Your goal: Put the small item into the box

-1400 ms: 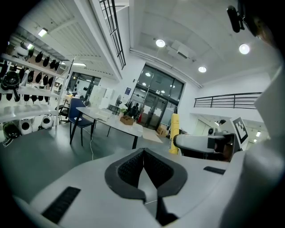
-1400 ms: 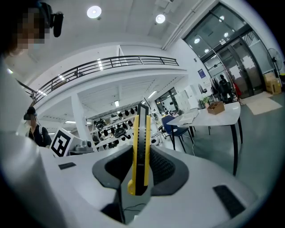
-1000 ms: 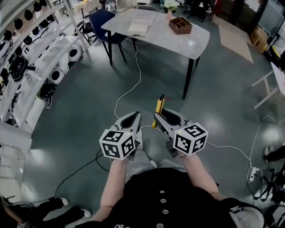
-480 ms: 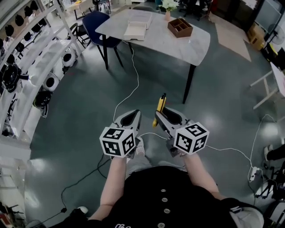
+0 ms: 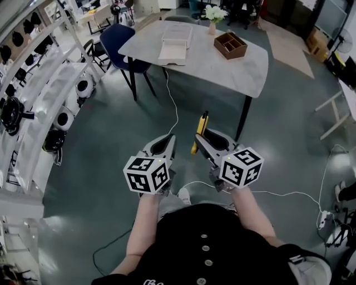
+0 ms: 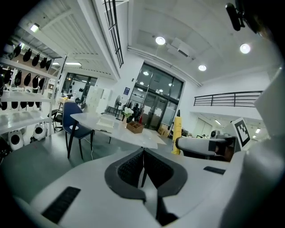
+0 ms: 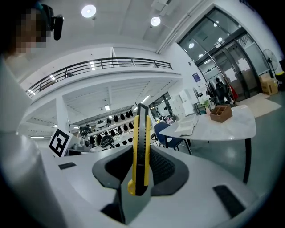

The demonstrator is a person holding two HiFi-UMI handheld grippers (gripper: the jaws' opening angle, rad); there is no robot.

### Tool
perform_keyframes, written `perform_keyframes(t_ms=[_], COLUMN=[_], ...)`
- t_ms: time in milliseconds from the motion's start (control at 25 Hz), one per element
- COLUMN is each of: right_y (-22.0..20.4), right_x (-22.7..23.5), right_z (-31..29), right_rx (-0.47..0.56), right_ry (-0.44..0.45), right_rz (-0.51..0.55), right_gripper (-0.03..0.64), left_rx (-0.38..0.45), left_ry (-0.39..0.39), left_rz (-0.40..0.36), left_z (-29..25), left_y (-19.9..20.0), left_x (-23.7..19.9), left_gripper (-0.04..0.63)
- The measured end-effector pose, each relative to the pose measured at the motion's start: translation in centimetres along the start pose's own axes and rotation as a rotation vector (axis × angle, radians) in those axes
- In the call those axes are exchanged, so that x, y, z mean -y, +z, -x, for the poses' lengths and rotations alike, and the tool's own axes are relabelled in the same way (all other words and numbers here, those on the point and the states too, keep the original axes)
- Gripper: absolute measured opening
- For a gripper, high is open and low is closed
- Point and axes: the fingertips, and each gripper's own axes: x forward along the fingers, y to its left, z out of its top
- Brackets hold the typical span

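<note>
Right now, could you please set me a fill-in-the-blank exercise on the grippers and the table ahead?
The right gripper is shut on a utility knife that is black and ____.
The left gripper has its jaws ____, with nothing between them.
On the table, the wooden box stands near a vase of ____ flowers.
The chair at the table is ____.
Missing words: yellow; shut; white; blue.

Worktop (image 5: 206, 69): grey top on dark legs, upper middle of the frame.
Vase (image 5: 213, 15): white flowers, at the worktop's far edge.
Chair (image 5: 119, 42): blue, just left of the worktop.
Shelves (image 5: 34, 92): white, along the left edge, carrying round black-and-white devices.
Cable (image 5: 176, 108): white, trailing over the floor (image 5: 278, 139) below the worktop.
Power strip (image 5: 323, 219): white, lower right.
</note>
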Motion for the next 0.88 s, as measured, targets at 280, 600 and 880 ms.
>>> perform_keyframes(t_ms=[280, 600, 880], right_y=[0.6, 0.1, 0.7], right_x=[0.0, 1.2, 2.0], right_z=[-5.1, -7.9, -11.1], right_rx=[0.014, -0.025, -0.036], right_ry=[-0.003, -0.014, -0.001], right_rz=[0.002, 0.0, -0.006], right_gripper=[0.118, 0.118, 0.118], left_rx=[-0.011, -0.042, -0.053], left_ry=[-0.014, -0.007, 0.006], left_rz=[0.02, 0.058, 0.082], left_z=[-1.7, -3.1, -4.3], left_y=[1.3, 0.5, 0.9], left_x=[-4.6, -7.5, -10.0], left_gripper=[0.018, 0.018, 0.018])
